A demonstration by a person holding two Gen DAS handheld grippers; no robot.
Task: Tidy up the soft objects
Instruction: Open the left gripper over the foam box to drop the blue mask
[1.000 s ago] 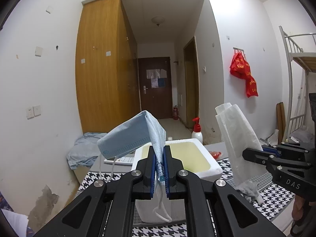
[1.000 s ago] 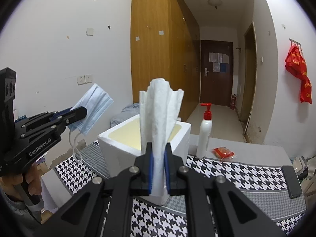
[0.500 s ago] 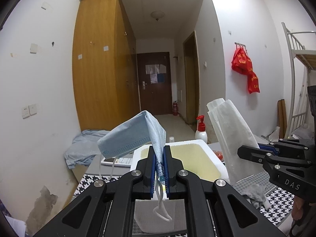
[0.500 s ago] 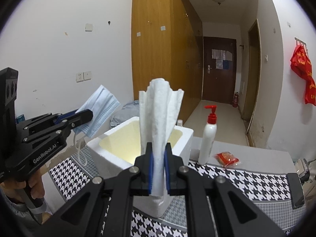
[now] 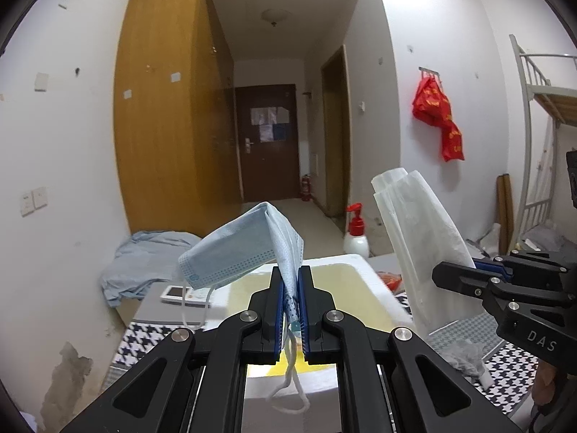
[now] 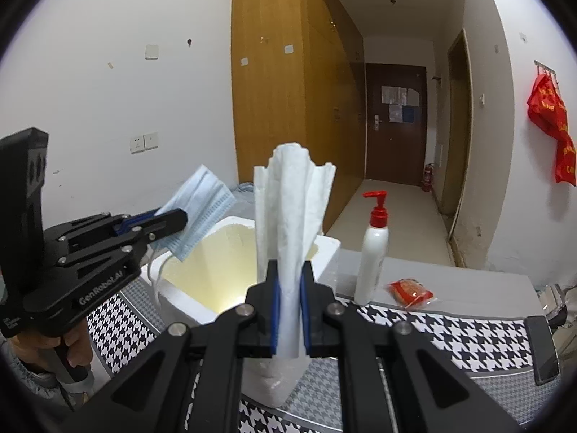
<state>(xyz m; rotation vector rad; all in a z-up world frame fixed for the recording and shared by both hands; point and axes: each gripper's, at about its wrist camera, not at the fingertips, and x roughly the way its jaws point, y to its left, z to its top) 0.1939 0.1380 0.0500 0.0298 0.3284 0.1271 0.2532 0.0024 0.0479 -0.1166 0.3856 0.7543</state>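
L gripper (image 5: 291, 306) pinched tight on blue face mask (image 5: 241, 252), folded part sticking up and to the left, ear loops dangling below the jaws. Held over white foam box (image 6: 326, 249), above its yellowish inside. In right wrist view same mask (image 6: 198, 209) sits over the box's left rim, loops hanging toward the wall. R gripper (image 6: 288, 310) clamped on white tissue (image 6: 292, 216), standing upright between the pads, also over the box, nearer its right edge. Box on houndstooth cloth (image 6: 468, 339) on table. White pump bottle w/ red top (image 6: 375, 249) just beside box; red packet (image 6: 411, 288) near it. Grey crumpled thing (image 5: 465, 357) on cloth, prob. another soft item, too blurred to tell.
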